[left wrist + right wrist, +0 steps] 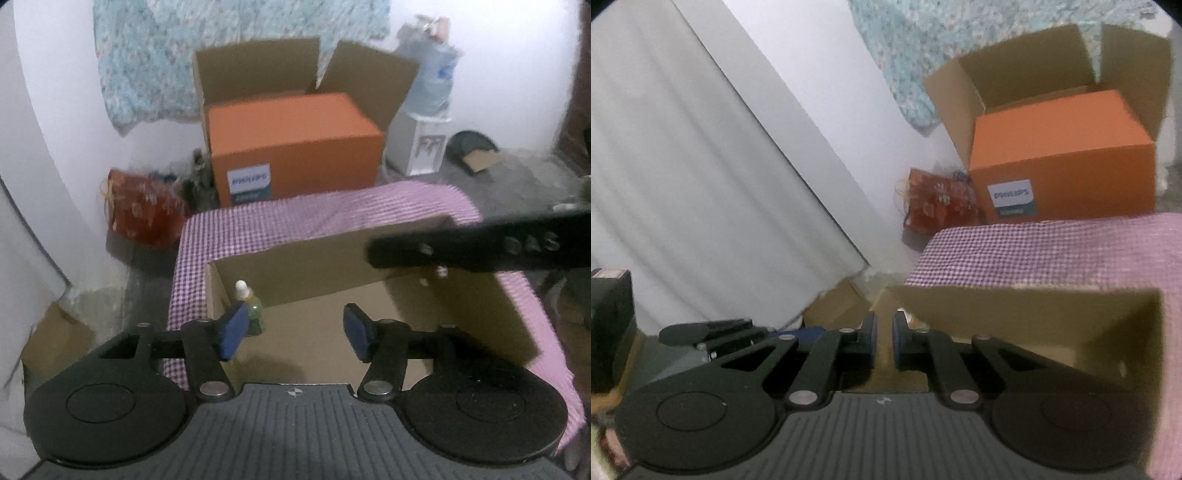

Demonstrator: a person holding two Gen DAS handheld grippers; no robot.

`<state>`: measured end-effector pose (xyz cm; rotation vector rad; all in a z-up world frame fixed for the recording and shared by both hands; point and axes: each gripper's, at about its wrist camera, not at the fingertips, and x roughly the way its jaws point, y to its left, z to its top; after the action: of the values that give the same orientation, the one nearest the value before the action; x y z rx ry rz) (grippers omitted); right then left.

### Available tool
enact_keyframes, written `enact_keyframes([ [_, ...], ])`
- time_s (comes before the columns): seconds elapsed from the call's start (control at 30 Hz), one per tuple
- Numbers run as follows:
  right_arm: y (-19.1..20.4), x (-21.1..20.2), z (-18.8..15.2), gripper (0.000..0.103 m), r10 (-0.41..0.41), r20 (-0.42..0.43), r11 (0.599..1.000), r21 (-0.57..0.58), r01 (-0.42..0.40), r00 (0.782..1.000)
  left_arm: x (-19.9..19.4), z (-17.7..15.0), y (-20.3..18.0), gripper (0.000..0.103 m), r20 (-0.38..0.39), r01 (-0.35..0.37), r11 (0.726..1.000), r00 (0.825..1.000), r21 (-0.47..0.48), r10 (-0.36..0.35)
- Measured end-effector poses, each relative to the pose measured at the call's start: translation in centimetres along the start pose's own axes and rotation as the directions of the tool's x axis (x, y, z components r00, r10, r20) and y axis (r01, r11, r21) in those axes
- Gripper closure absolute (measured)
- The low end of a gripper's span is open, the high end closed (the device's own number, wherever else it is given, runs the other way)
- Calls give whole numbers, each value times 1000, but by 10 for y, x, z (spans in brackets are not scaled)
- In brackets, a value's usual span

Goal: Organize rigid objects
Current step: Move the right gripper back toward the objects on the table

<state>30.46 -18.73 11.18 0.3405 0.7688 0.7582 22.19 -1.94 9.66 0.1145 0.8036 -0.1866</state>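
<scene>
Hovering left hand-held gripper [295, 332]: low centre of the left wrist view, above the open cardboard box [498, 325]; its blue pads [232, 332] are spread wide with nothing between them, so it is released.
Small bottle [253, 310]: upright on the box floor in the near left corner, greenish body with a white cap, just behind the left pad and partly hidden by it; whether they touch cannot be told.
Cardboard box: brown, open at the top, sitting on the pink checked cloth [295, 221] that covers the surface; its far wall runs across the middle of the left wrist view.
Right hand-held gripper [882, 343]: low centre of the right wrist view, over the left end of the box; the two pads stand nearly together with only a narrow gap, and nothing visible sits in that gap, so it is close to clenched and empty. In the left wrist view it appears as a blurred black bar [480, 247] entering from the right edge, above the box's far right part.
Orange carton [295, 147]: beyond the surface, upper centre of the left wrist view, flaps raised, a white and blue label on its front.
Red bag [144, 210]: on the floor left of the orange carton, near the wall.
Water dispenser [424, 140]: upper right of the left wrist view, beside the carton.
Black block [609, 325]: at the left edge of the right wrist view; what it is cannot be told.
</scene>
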Motion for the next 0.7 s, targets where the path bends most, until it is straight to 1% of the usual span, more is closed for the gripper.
enact_keyframes([
  [0.1, 8, -43, -27, 93, 26, 37, 1000, 16, -26, 999, -27, -14, -7, 39, 43, 25, 1000, 999, 12, -26],
  [0.2, 16, -83, -60, 93, 35, 76, 999, 27, -37, 997, -51, -35, -13, 36, 74, 63, 998, 995, 14, -64],
  [0.37, 23, -135, -118, 92, 23, 144, 997, 64, -33, 989, -75, -80, -25, 34, 91, 119, 993, 989, 9, -119],
  [0.43, 22, -147, -138, 92, 1, 161, 996, 85, -15, 987, -77, -99, -32, 34, 88, 124, 992, 988, 6, -124],
  [0.6, 15, -164, -187, 92, -101, 169, 985, 155, 75, 980, -71, -141, -46, 34, 70, 116, 993, 991, -2, -116],
  [0.7, 1, -163, -210, 91, -157, 144, 968, 218, 124, 977, -57, -160, -58, 34, 46, 161, 987, 986, -9, -161],
])
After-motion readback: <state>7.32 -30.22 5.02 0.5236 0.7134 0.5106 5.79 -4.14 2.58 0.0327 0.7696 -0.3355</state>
